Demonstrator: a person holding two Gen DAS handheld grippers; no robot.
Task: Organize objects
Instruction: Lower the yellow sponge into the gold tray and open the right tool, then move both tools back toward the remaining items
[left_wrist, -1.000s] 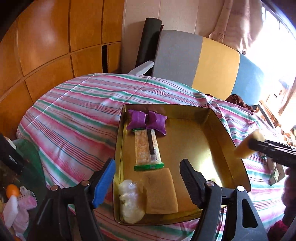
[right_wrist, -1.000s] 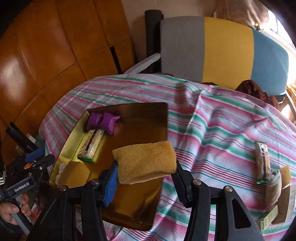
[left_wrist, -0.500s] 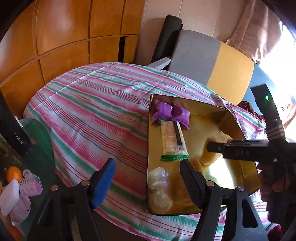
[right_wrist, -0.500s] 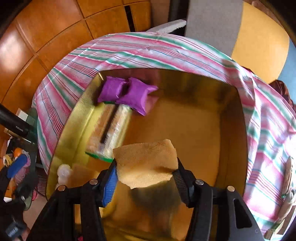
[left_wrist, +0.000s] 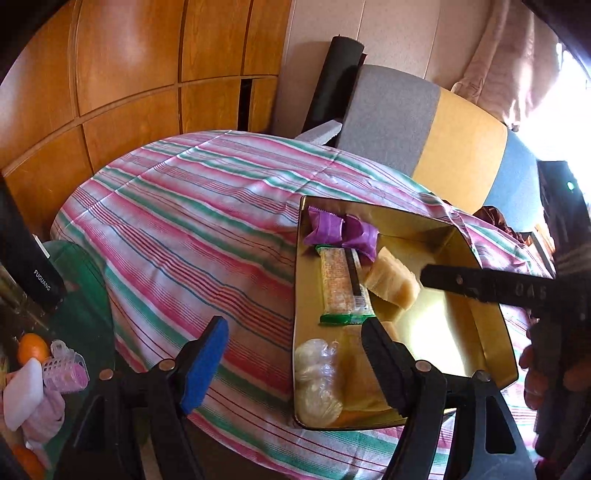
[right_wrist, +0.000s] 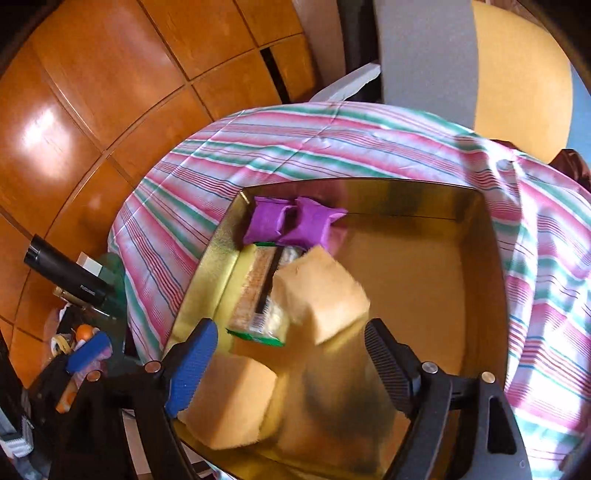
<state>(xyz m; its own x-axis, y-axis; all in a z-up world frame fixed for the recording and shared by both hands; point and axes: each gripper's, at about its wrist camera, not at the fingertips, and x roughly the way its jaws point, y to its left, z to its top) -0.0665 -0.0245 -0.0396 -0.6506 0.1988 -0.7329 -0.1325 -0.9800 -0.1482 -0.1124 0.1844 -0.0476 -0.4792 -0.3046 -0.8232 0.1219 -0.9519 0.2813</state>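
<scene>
Left wrist view catches one clear piece of writing: "FUGUANG" in white letters on a black cylinder (left_wrist: 35, 266) standing at the left edge, beside the striped tablecloth (left_wrist: 192, 221); the same word shows small on that cylinder (right_wrist: 70, 282) in the right wrist view. Faint raised letters, roughly "DAS", sit on the black body of the right gripper (left_wrist: 424, 275) reaching in from the right, and I cannot read them with certainty. Print on the green-ended snack bar (left_wrist: 341, 286) is too fine to make out. The left gripper (left_wrist: 291, 350) hangs with its jaws spread wide and nothing between them, its blue pad over the cloth and its black finger over the near corner of the gold tin tray (left_wrist: 491, 332). From its own camera the right gripper (right_wrist: 288, 354) is also spread wide, holding nothing; a yellow sponge (right_wrist: 325, 295) lies blurred and tilted just ahead of its fingers, clear of both pads, partly over the snack bar (right_wrist: 258, 291) inside the tray (right_wrist: 484, 280). A second yellow sponge (right_wrist: 232, 402) rests flat in the tray's near corner, next to a clear plastic bag of pale lumps (left_wrist: 316, 376). Two purple packets (right_wrist: 291, 223) lie side by side at the far left corner.
</scene>
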